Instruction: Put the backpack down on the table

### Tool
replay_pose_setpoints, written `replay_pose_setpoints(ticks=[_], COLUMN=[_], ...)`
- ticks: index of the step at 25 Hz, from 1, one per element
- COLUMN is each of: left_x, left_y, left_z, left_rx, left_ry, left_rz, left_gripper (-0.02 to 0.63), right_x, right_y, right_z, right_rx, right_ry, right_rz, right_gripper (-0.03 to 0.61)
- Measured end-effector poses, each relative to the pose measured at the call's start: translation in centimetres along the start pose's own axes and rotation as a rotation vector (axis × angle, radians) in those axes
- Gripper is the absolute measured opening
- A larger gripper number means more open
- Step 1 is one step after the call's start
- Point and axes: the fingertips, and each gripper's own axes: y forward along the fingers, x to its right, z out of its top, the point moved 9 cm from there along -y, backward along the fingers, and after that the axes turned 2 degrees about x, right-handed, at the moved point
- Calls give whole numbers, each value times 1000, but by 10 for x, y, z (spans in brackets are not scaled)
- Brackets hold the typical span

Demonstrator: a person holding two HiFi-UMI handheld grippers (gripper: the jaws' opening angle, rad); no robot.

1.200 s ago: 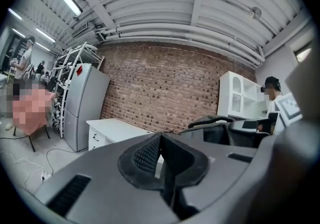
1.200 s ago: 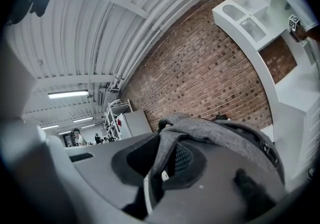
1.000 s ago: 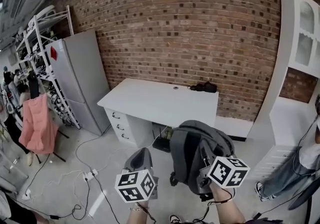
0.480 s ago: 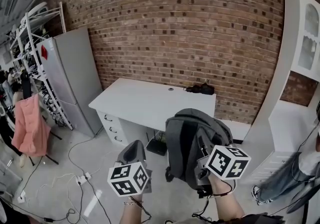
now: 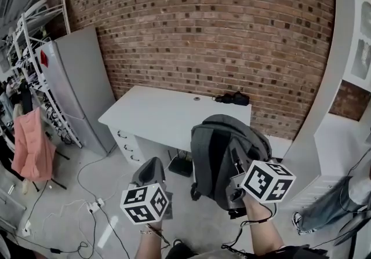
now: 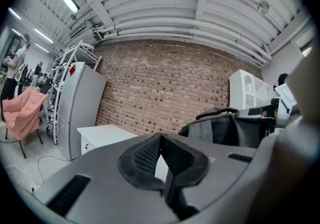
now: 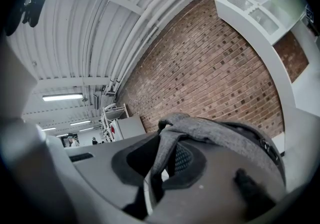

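Note:
A grey backpack (image 5: 223, 156) hangs in the air in front of the white table (image 5: 168, 116), not touching it. My right gripper (image 5: 236, 187) is shut on a grey strap (image 7: 162, 150) of the backpack (image 7: 230, 140), which drapes over its jaws. To the left of the backpack (image 6: 225, 128) is my left gripper (image 5: 152, 172), shut with nothing in it; its pads (image 6: 150, 153) meet at the tips. The table (image 6: 100, 135) stands against the brick wall, ahead of both grippers.
A small black object (image 5: 233, 99) lies at the table's back right corner. A grey fridge (image 5: 81, 90) and a rack stand left, with a pink jacket (image 5: 32, 150). A white cupboard (image 5: 348, 78) is right. Cables (image 5: 75, 217) lie on the floor; a black box (image 5: 181, 166) sits under the table.
Both grippers and the hanging backpack have come closer to the table, the backpack a little higher. The right gripper's hold on the strap is the same; the left stays shut.

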Motion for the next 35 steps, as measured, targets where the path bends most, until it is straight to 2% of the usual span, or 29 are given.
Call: replay_pose_setpoints(ticks=[7,15,27,35], left_x=[-18,-34,-65,-91], left_y=[30,89,172,237], left_z=[-4,12,25,38], left_rx=[2,29,-9,-21], left_ry=[-11,16,23,27], left_rz=[-23,-97,-145,-188], left_gripper=[11,11,11,11], right_x=[7,10,19,25], right_y=[25,65,141,197], right_z=[-5,0,15,18], right_rx=[2,44,77,89], right_ry=[-27,-48,-15,-31], right_rz=[-27,-64,-94,-158], right_gripper=[46,46,46,46])
